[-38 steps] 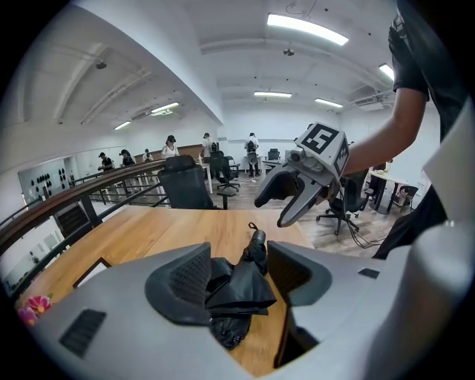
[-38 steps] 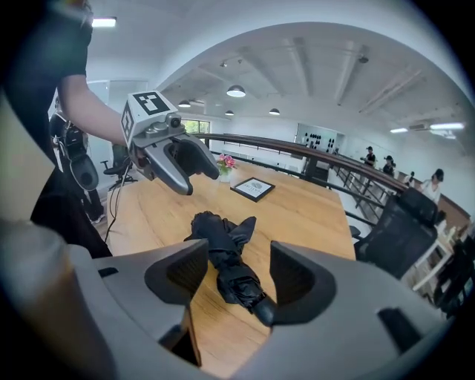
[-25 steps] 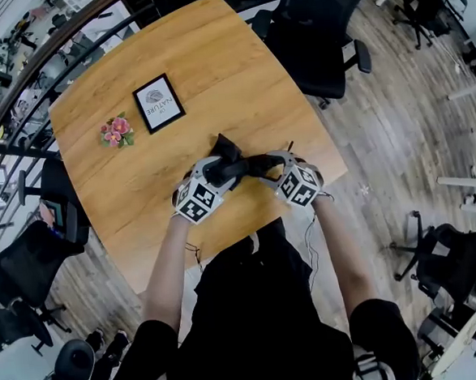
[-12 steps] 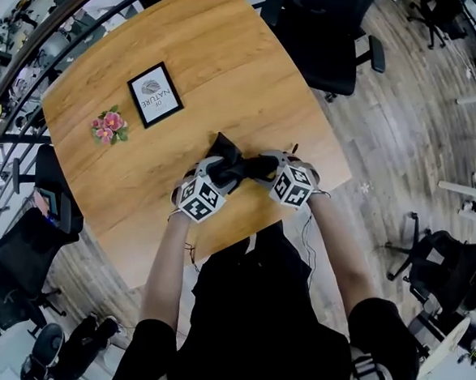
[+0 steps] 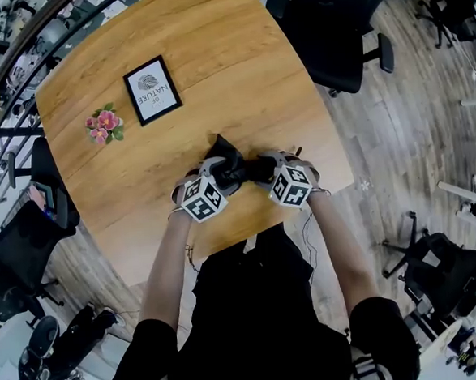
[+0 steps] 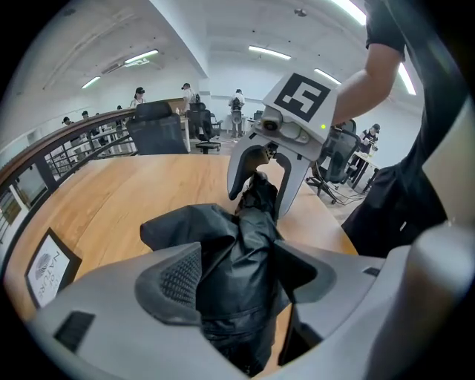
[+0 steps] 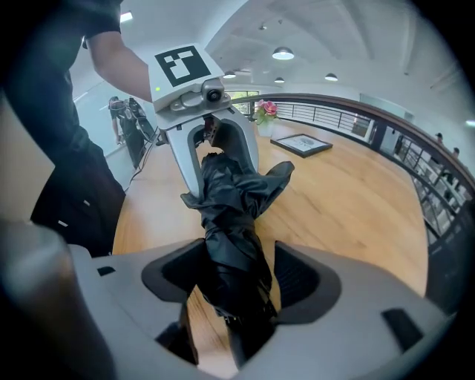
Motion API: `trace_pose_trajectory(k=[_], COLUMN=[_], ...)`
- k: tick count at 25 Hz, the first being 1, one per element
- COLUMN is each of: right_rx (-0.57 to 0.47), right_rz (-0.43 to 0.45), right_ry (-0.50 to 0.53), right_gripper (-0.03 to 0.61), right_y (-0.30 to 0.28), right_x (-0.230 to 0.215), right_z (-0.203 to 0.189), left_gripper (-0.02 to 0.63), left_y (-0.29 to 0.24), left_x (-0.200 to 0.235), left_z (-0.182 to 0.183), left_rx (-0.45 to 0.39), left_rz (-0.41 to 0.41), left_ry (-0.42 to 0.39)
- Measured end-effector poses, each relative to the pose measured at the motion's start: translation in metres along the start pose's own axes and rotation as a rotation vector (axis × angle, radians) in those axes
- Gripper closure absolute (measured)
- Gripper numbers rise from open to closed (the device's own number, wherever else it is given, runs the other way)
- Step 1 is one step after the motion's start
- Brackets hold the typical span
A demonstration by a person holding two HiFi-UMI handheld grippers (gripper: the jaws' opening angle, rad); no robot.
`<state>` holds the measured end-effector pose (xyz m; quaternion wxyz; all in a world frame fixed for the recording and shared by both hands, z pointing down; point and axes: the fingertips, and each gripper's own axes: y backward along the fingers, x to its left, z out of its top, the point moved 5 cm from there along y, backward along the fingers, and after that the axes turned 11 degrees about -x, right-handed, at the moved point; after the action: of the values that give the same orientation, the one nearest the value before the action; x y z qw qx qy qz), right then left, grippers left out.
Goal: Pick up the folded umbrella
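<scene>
1. While its black fabric bunches loosely, the folded umbrella sits by the tabletop's near edge.
2. Left gripper, right gripper: jaws opening wide, one umbrella end between each pair.
3. Both ends: hidden under the grippers in the head view.

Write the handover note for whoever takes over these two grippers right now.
Left gripper: jaws opening, black folded fabric umbrella between them, not clamped.
Right gripper: jaws opening around the umbrella's other end, gaps beside both pads.
Umbrella: low over the wooden table, near the person's edge; whether it rests on it is unclear.
Done: both grippers set around the umbrella.
Left: close both grippers firmly, then lift.
</scene>
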<state>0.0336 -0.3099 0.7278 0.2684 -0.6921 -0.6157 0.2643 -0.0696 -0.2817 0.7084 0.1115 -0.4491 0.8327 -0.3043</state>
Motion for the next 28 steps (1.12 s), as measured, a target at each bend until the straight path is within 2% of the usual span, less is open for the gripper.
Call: trace_pose_trajectory(k=[3, 7, 17, 23, 28], right_rx=[0.028, 0.136, 0.110, 0.114, 0.127], right_rz=[0.034, 0.052, 0.092, 0.091, 0.058], right_ry=[0.030, 0.157, 0.116, 0.112, 0.141], right_gripper=[0.268, 0.268, 0.299, 0.310, 0.334], right_y=[-0.007, -0.024, -0.026, -0.028, -0.026], right_x=[0.002, 0.009, 0.007, 0.004, 0.006], right_z=[-0.002, -0.014, -0.015, -0.015, -0.015], left_gripper=[0.305, 0.304, 0.298, 0.296, 0.333], left_y=[-0.004, -0.007, -0.014, -0.022, -0.021], left_x=[-0.001, 0.000, 0.000, 0.003, -0.003], left_z=[-0.003, -0.005, -0.007, -0.008, -0.006], left_rx=[0.019, 0.030, 0.060, 0.121, 0.119], left_rz=[-0.010, -0.016, -0.036, -0.082, -0.090], left_ry=[-0.018, -0.007, 0.003, -0.006, -0.071])
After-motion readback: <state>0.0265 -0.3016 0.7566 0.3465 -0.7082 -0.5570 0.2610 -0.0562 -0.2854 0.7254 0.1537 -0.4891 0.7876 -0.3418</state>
